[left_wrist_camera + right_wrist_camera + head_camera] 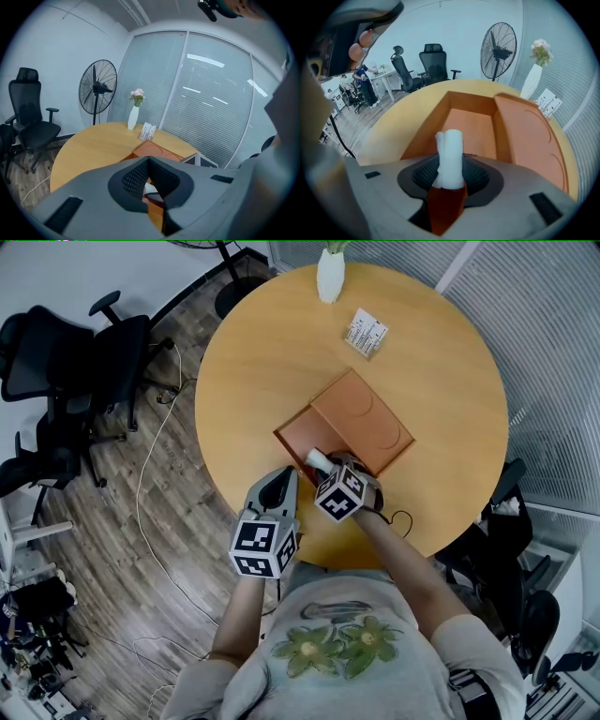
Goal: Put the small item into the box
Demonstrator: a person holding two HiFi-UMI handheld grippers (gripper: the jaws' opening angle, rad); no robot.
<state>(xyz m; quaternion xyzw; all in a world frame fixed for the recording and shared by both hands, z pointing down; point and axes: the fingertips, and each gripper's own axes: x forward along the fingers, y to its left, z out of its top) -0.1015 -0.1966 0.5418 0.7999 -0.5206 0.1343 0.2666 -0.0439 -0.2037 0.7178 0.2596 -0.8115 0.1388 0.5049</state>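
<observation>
An orange-brown box (298, 435) lies open on the round wooden table (253, 362), its lid (364, 416) resting against its far right side. My right gripper (326, 465) points steeply down over the box's near edge, shut on a small white rolled item (319, 460). In the right gripper view the white item (450, 157) stands up between the pads (476, 176), above the box's inside (472, 129). My left gripper (283, 479) hangs just left of it at the table's front edge, jaws closed together with nothing held; its closed jaws (149, 161) face the box (157, 150).
A white vase (330, 276) with flowers and a small printed card stand (366, 332) sit at the table's far side. Black office chairs (84, 362) and loose cables (150, 474) are on the wood floor to the left. A floor fan (97, 86) stands behind the table.
</observation>
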